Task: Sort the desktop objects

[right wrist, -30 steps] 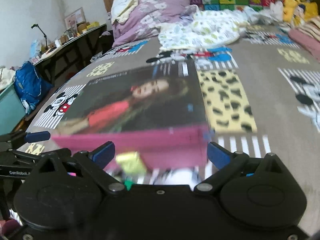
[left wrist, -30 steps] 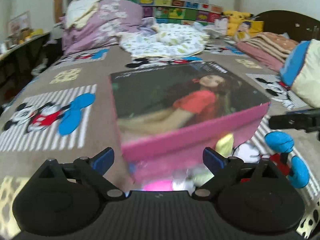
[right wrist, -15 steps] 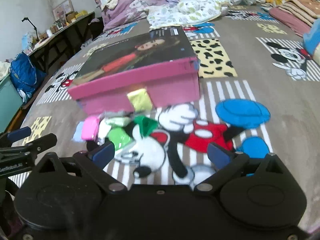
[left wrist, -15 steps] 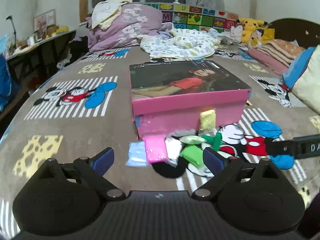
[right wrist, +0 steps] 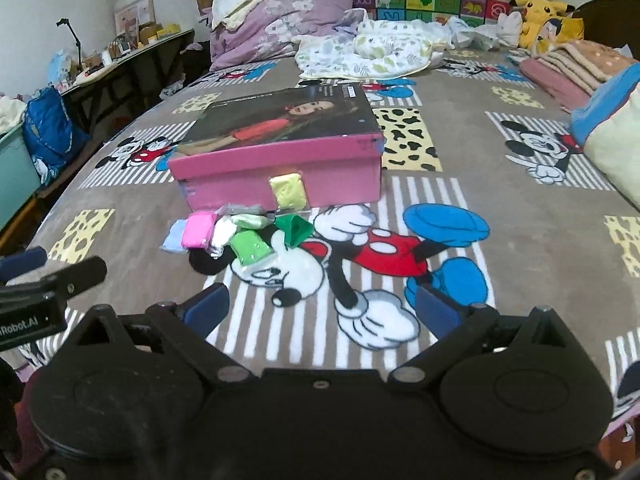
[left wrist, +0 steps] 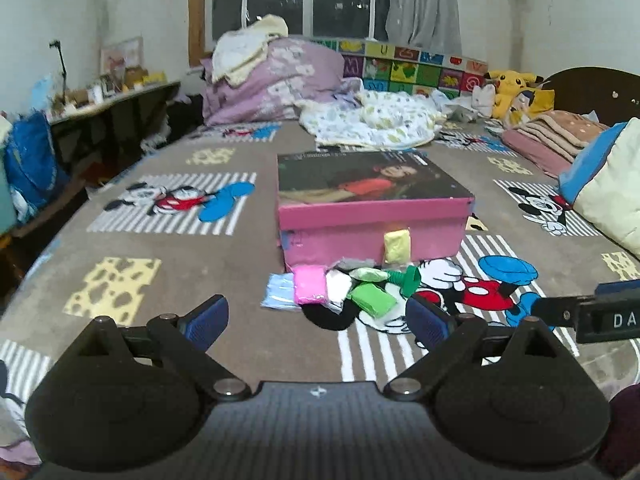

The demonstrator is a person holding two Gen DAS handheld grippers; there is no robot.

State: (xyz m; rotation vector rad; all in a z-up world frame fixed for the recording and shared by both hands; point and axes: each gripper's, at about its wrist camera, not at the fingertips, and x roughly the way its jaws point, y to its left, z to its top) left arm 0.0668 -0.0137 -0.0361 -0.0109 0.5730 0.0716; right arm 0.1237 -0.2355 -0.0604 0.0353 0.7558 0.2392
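1. Left tool [left wrist: 316, 322]: fingers spread wide apart, nothing between them. It hangs above the bed blanket [left wrist: 192, 280], short of the packets.
2. Right tool [right wrist: 320, 312]: fingers likewise wide apart and empty, over the cartoon-mouse print. Each tool shows at the edge of the other's view, so the two sit side by side.
3. Task items: a loose cluster of small soft packets lies on the blanket just in front of the pink box [left wrist: 372, 216].
   - pink packet [left wrist: 309, 290], with a pale blue packet [left wrist: 278, 296] touching its left side;
   - white packet [left wrist: 338, 286] and light green packet [left wrist: 372, 300] to its right;
   - dark green packet [left wrist: 411, 280], crumpled;
   - yellow packet [left wrist: 397, 246], standing on edge against the box's front wall.
4. Orientation: the pink packet's long axis runs away from the left tool, toward the box. The light green packet lies diagonally. The box's long front edge runs across the view; its lid is on.
5. Step in hand, as judged: approach and pick one packet.
   - Select an outer packet, so that neighbours are not dragged.
   - Set the fingers across the short axis of the packet.
   - Descend until both pads flank the packet, then close; the blanket is soft and may yield.
   - Keep the two tools clear of each other.
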